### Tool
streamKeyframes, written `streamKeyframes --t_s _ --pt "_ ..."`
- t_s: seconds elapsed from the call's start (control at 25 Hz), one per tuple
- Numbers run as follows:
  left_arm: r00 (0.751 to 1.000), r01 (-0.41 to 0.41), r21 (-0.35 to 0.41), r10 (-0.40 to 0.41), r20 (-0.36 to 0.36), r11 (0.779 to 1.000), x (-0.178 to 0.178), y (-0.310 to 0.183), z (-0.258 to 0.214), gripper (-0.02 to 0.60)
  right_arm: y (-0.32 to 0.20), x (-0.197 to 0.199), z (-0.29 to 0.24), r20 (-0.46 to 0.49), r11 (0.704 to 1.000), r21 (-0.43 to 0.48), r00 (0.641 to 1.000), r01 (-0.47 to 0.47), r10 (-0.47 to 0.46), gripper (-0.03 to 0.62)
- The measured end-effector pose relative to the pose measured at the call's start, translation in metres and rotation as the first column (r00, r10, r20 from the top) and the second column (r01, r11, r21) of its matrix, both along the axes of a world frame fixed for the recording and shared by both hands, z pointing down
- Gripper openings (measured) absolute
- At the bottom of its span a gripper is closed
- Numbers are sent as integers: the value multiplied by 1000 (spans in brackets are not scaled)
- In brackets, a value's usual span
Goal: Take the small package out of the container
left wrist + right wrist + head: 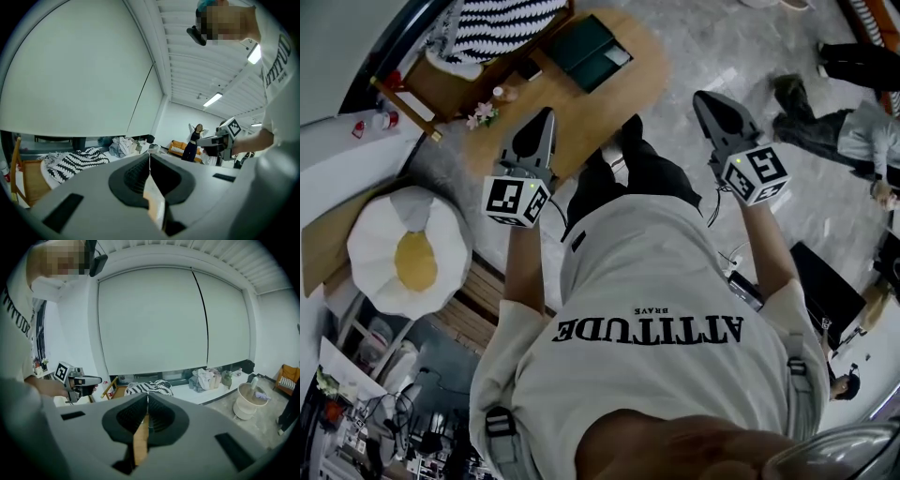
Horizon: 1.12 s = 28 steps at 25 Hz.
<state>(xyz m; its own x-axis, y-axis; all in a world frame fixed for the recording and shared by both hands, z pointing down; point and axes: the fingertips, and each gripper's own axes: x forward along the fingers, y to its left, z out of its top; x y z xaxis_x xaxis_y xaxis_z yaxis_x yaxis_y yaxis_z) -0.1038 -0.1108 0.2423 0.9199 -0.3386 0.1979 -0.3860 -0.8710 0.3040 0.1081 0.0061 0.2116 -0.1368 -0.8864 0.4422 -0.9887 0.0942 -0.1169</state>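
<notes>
Both grippers are held up in front of the person's chest, well above the floor. My left gripper [547, 112] points out over a round wooden table [619, 103]; its jaws are shut [150, 155] with nothing between them. My right gripper [704, 97] is over the tiled floor, jaws shut [147, 397] and empty. Each gripper shows in the other's view: the right gripper [201, 139] and the left gripper [98, 379]. I cannot make out a small package. A white tub [247, 401] with things in it stands on the floor at the right.
A dark green case [591, 52] lies on the wooden table. A black-and-white zigzag cloth [502, 23] covers a chair beside it. A white egg-shaped cushion [408, 248] sits at the left. A person [853, 131] is on the floor at the right.
</notes>
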Motion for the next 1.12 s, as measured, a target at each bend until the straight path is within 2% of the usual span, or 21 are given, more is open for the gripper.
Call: streamKeyframes --t_s 0.2,0.56,0.84,1.12 --pt "999 38 -12 -38 21 999 10 -2 9 23 -13 13 10 16 999 -15 999 42 -42 21" --pt "993 114 -57 -111 51 992 38 -12 30 23 -55 49 47 46 984 -103 989 147 -143 22" --pt "977 192 -94 -182 108 977 62 -7 69 23 -80 76 99 84 945 -196 965 260 -248 22" --pt "960 259 -140 -239 144 956 81 -12 115 23 -101 83 161 138 899 -259 935 352 -326 23"
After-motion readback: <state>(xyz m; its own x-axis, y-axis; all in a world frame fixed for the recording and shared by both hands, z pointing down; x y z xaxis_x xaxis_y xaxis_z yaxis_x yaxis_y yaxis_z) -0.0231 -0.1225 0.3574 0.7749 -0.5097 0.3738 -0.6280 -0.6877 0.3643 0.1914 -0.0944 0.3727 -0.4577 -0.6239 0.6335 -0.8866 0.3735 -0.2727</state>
